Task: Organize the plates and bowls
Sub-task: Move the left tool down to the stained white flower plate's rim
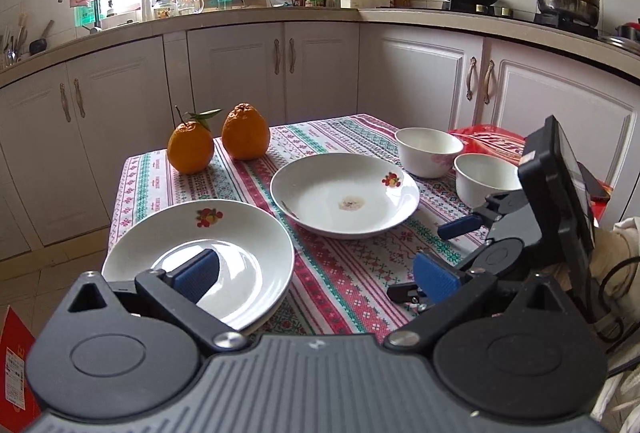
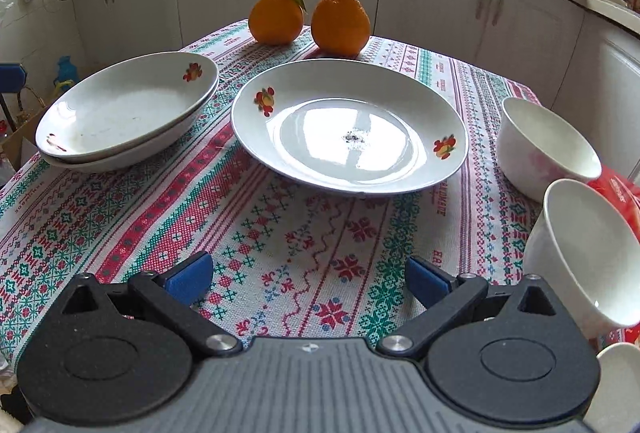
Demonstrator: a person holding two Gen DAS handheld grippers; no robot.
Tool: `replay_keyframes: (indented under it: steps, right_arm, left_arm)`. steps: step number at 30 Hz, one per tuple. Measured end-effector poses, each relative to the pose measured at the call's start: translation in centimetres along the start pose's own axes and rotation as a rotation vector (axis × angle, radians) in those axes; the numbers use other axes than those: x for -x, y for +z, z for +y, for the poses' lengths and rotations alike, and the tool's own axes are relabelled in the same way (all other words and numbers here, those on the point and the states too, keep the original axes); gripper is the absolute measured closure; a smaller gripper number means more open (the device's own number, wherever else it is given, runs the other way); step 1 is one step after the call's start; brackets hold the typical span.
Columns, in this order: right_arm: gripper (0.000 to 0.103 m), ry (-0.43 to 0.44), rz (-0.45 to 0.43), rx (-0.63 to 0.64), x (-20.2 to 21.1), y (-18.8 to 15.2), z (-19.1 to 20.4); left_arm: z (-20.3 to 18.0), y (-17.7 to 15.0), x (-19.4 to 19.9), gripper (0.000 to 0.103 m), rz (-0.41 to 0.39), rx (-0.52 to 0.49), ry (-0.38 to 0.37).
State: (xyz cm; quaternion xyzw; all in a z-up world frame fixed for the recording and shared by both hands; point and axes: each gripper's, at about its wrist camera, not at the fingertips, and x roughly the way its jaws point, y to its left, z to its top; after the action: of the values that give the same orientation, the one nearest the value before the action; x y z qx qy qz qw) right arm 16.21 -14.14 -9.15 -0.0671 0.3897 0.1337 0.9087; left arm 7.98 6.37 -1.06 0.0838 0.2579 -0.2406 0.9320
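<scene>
Two white fruit-print plates sit stacked at the table's near-left corner. A single matching plate with a small food smear lies mid-table. Two white bowls stand upright and apart at the right, the nearer bowl close beside the right finger and the farther bowl behind it. My left gripper is open, its left pad over the stack's basin and the right pad over cloth. My right gripper is open above bare tablecloth, holding nothing.
Two oranges stand at the far table edge. A red packet and a phone lie at the right edge by the bowls. The patterned tablecloth shows between the plates. Cabinets surround the small table.
</scene>
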Motion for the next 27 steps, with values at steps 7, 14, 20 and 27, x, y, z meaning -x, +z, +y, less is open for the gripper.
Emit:
replay_keyframes:
  steps: [7,14,20,27]
  right_arm:
    - [0.0,-0.001,-0.022,-0.029,-0.5,0.2,-0.8]
    - [0.0,-0.017,-0.043,-0.045,-1.4,0.8,-1.2]
    - [0.0,-0.028,-0.042,-0.056,-2.3,1.6,-1.5]
    - [0.0,-0.033,-0.038,-0.062,-3.0,2.4,-1.7]
  left_arm:
    - [-0.2,2.4,-2.8,0.001,-0.007,-0.077,0.008]
    - [0.1,5.6,-6.4,0.001,0.038,-0.139,-0.039]
    - [0.9,8.2,-10.0,0.001,0.094,-0.153,-0.091]
    - [2.1,10.8,-14.9,0.001,0.157,-0.148,-0.159]
